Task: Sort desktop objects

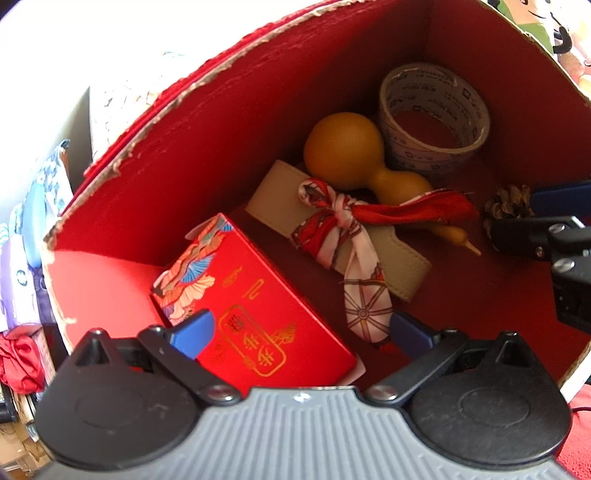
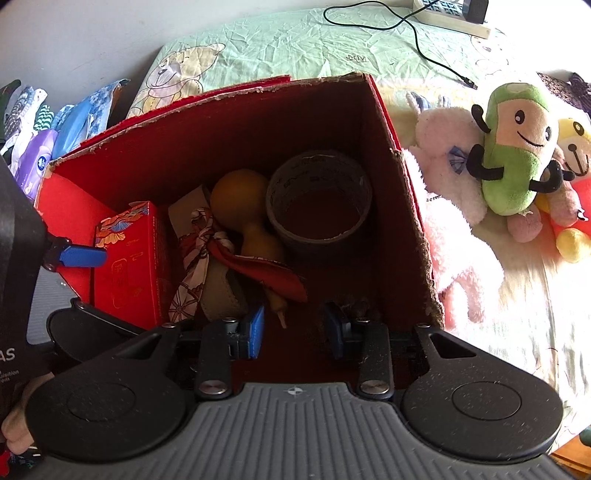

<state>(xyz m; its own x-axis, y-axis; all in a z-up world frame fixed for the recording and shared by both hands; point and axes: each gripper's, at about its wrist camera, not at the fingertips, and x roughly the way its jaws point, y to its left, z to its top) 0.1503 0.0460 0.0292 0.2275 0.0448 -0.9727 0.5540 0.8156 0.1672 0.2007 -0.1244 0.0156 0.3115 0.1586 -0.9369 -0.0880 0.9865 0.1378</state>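
Left wrist view: left gripper (image 1: 299, 328) fingers parted around red patterned gift box (image 1: 255, 306) inside red cardboard box (image 1: 184, 155), likely just setting it in.
Right wrist view: right gripper (image 2: 297, 328) fingers spread, empty, beside brown pinecone (image 2: 356, 308) it probably dropped.

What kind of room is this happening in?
Most likely a bedroom at home. The red cardboard box sits on what looks like a bed with a green cartoon-bear sheet, plush toys lie beside it, and a power strip with a cable rests further back.
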